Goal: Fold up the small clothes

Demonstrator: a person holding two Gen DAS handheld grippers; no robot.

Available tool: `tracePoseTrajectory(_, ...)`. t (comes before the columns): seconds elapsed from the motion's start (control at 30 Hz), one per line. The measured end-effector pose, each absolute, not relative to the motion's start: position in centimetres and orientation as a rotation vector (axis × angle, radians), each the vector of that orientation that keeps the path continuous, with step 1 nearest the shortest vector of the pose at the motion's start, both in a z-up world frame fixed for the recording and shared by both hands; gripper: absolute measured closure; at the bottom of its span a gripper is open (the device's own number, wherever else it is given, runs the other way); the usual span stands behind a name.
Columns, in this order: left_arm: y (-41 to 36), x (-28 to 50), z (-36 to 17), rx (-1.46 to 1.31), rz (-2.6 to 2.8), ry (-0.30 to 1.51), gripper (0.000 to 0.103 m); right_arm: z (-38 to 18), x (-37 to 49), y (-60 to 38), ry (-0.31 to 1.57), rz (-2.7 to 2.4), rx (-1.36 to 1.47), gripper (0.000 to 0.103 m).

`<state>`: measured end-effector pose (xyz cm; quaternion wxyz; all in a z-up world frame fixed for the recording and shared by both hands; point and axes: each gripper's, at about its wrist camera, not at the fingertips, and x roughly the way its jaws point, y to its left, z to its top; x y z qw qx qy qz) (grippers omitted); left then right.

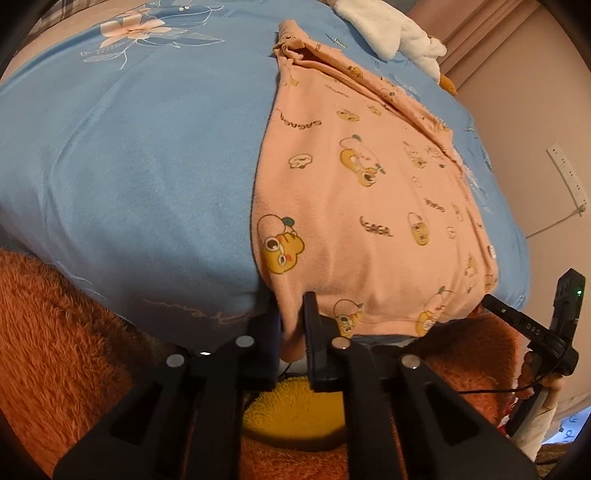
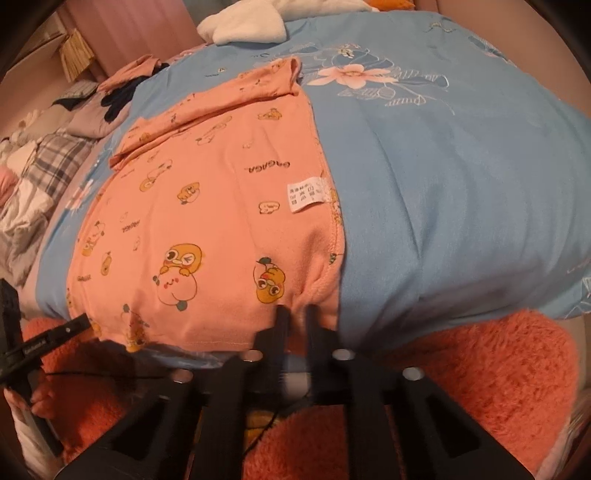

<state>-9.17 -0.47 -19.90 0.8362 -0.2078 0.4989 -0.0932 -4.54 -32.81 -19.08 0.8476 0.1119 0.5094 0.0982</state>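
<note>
Garment: pink child's top (image 1: 354,192) printed with cartoon ducks and small lettering, lying flat on a blue floral quilt (image 1: 140,155); one sleeve is folded across its upper part.
Hem: the near edge of the top hangs just over the quilt's front edge, towards both cameras.
Care label: white tag (image 2: 308,194) sewn at the side seam, seen in the right wrist view.
Left gripper: left gripper (image 1: 293,325) is pressed together on the near-left corner of the hem, with pink cloth bunched between its black fingers.
Right gripper: right gripper (image 2: 297,317) is pinched on the near-right corner of the hem; the fabric puckers into a small ridge where the fingers meet.
Spacing: the two grippers hold opposite corners of the same edge, well apart; each shows at the margin of the other's view.
Below: orange fuzzy blanket (image 2: 480,373) under the quilt's front edge.
Far side: white fluffy cloth (image 1: 391,29) at the far end of the quilt.
Side: pile of other clothes (image 2: 55,155) beside the quilt, including a plaid piece.
</note>
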Motion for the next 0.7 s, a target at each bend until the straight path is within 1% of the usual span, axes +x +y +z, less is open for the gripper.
tracePoseTrajectory(0.03,-0.5,-9.3,-19.6,-0.442,-0.208,1.051,0.097,-18.9,-4.6,-33.0,1.07,0.213,0.241,0.096)
tracePoseTrajectory(0.07,-0.5,-9.5,-19.0,-0.447,-0.224,1.039,0.097,-18.5,-4.7,-33.2,1.061,0.22,0.255,0.101)
tracePoseTrajectory(0.23,0.4,-9.4,-16.1,-0.504,-0.283,0.966,0.097,-15.7,-4.7,-33.7,0.971,0.291,0.306,0.102)
tracePoseTrajectory(0.4,0.6,-9.1,-14.8,-0.501,-0.3,0.934,0.097,-15.6,-3.9,-33.8,0.994,0.227,0.284,0.102)
tracePoseTrajectory(0.47,0.3,-8.9,-14.9,-0.492,-0.304,0.943,0.097,-16.3,-3.7,-34.2,1.04,0.212,0.303,0.093)
tracePoseTrajectory(0.5,0.2,-8.9,-15.0,-0.488,-0.305,0.95,0.097,-16.5,-3.7,-34.3,1.058,0.204,0.302,0.081)
tracePoseTrajectory(0.53,0.2,-8.9,-15.1,-0.486,-0.305,0.957,0.097,-16.6,-3.7,-34.4,1.064,0.197,0.299,0.063)
tracePoseTrajectory(0.57,0.1,-8.8,-15.3,-0.487,-0.304,0.966,0.097,-16.9,-3.9,-34.6,1.066,0.181,0.296,0.055)
tracePoseTrajectory(0.6,0.1,-8.8,-15.5,-0.488,-0.303,0.972,0.098,-17.0,-3.9,-34.7,1.067,0.178,0.295,0.051)
tracePoseTrajectory(0.7,-0.1,-8.5,-16.2,-0.48,-0.315,1.005,0.098,-18.3,-4.0,-34.7,1.11,0.184,0.29,0.051)
